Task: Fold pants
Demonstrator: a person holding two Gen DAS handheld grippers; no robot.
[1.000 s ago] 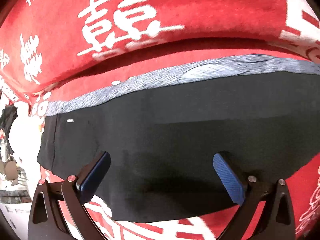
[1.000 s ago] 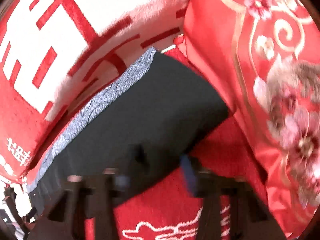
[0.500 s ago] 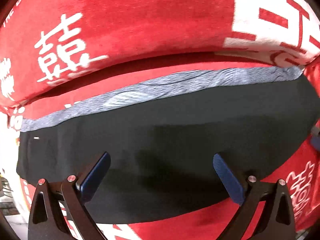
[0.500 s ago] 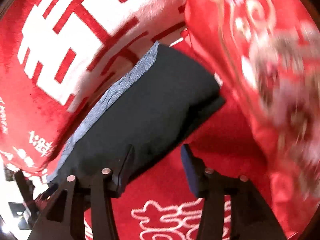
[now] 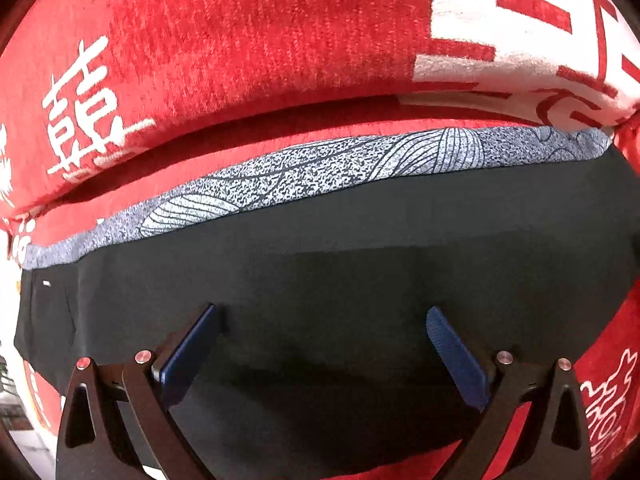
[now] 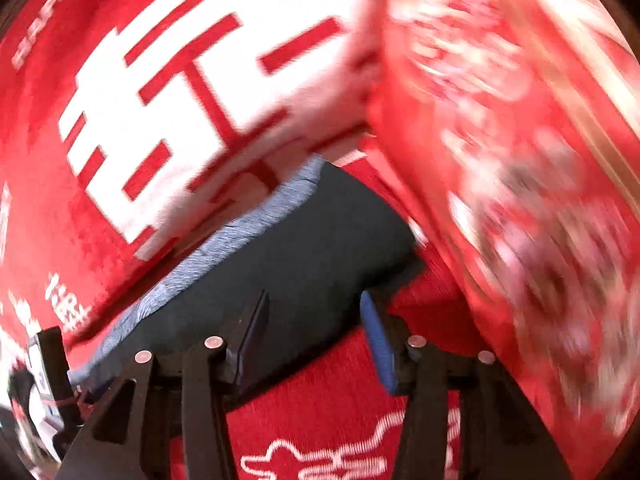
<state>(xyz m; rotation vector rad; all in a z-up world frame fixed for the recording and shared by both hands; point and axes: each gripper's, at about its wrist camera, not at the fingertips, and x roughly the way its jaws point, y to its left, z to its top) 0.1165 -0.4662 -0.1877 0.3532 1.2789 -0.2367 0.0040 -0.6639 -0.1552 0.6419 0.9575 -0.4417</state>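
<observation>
Nearest the lens: left hand-held gripper (image 5: 320, 344), fingers spread wide, empty, over folded black pants (image 5: 340, 272). Right hand-held gripper (image 6: 314, 328), parted, empty, at the pants' (image 6: 320, 240) near corner edge. Beneath, red bedspread (image 6: 320, 420). Beyond, patterned grey band (image 5: 360, 164), then red-and-white pillow (image 5: 260, 40); floral cushion (image 6: 520, 140) blurred.

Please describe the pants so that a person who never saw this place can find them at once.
Look at the red blanket with big white characters. In front of it, flat on the red cover, lie the pants. They are the only black thing, with a grey patterned band along the far edge.
</observation>
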